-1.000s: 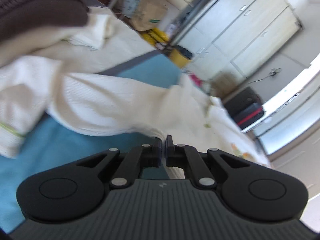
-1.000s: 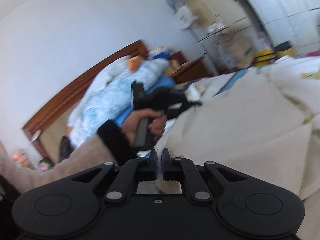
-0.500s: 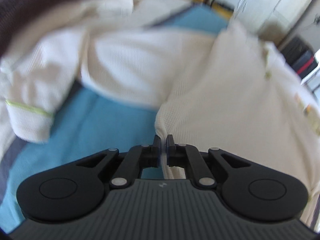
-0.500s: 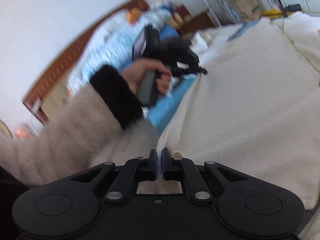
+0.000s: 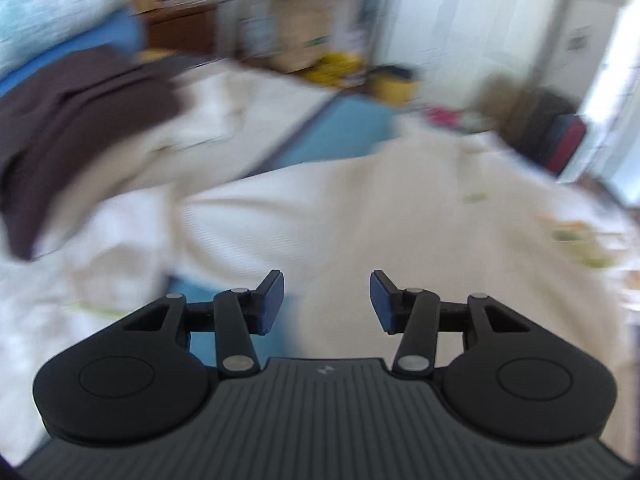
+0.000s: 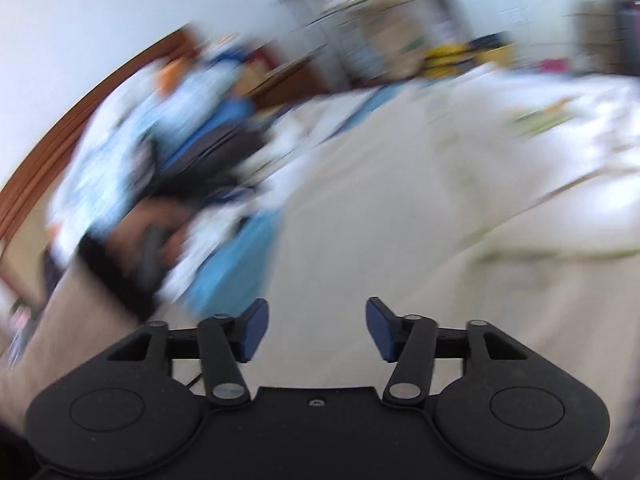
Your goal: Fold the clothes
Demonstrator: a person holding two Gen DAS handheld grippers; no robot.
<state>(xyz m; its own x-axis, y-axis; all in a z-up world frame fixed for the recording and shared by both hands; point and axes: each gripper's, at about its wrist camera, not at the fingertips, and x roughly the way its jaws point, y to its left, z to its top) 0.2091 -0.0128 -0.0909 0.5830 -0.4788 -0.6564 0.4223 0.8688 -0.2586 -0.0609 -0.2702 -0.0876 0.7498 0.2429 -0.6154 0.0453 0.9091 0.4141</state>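
A cream waffle-knit garment [image 5: 360, 208] lies spread on the blue sheet [image 5: 340, 132] of a bed. Just above its near edge my left gripper [image 5: 327, 300] hangs with its jaws opening and nothing between the blue pads. The right wrist view, heavily blurred, shows the same cream garment [image 6: 400, 220] stretching away from my right gripper [image 6: 316, 330]. Its jaws are opening too, and the gap is empty. At the left of that view a hand in a beige sleeve holds the left gripper [image 6: 192, 184].
A dark brown garment [image 5: 72, 128] lies on a pile of pale clothes at the left. Light printed fabric [image 5: 580, 240] lies at the right. Beyond the bed stand white cupboards [image 5: 460, 32], boxes, a yellow bin [image 5: 394, 84] and a dark suitcase [image 5: 560, 136]. A wooden headboard [image 6: 60, 128] curves at the left.
Both grippers were shut on the cream garment's edge and now stand open with the cloth released. Both have pulled back and risen, and the views have swung and blurred.
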